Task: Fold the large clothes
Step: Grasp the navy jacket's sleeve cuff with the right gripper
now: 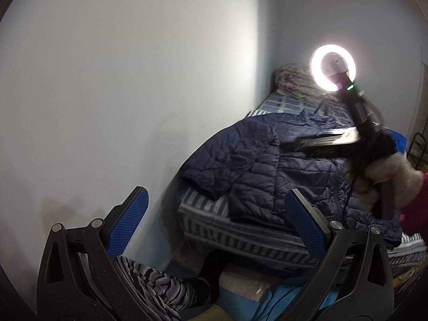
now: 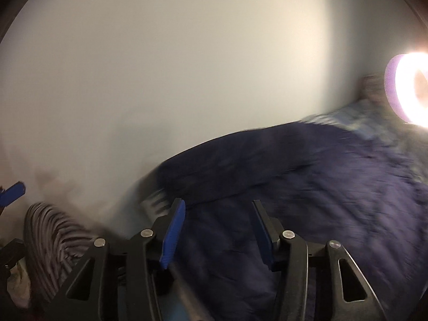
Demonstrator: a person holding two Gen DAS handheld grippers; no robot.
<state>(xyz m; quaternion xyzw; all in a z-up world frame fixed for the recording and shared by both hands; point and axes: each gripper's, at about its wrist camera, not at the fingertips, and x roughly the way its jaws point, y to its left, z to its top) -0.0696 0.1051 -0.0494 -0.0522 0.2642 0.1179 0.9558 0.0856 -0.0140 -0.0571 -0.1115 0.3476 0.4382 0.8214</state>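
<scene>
Left tool (image 1: 214, 208) hangs wide and empty at the foot of the bed, its ribbed blue fingers (image 1: 125, 223) spread apart with nothing between them, aimed down toward the navy quilted puffer jacket (image 1: 270, 165) that lies spread over the blue-and-white striped bed (image 1: 214, 226). One sleeve looks to be laid across the body near the wall, which reads like a fold already begun, though that is my judgement. Right tool (image 2: 218, 230) hovers close above the same dark jacket (image 2: 294, 187), jaws about half apart and gripping nothing that I can see; the picture is smeared with blur, so whether the fingers brush the fabric I cannot tell. From the left wrist view the right tool (image 1: 294, 143) shows as a dark streak over the jacket's middle, held by a hand in a fluffy pale cuff (image 1: 385, 176). A glowing ring light on a small tripod (image 1: 333, 71) stands at the far end of the bed, in front of a rolled pale blanket (image 1: 293, 79), probably set there to light the work. Zebra-striped fabric (image 1: 157, 283), likely the person's legs, sits below the left tool.
</scene>
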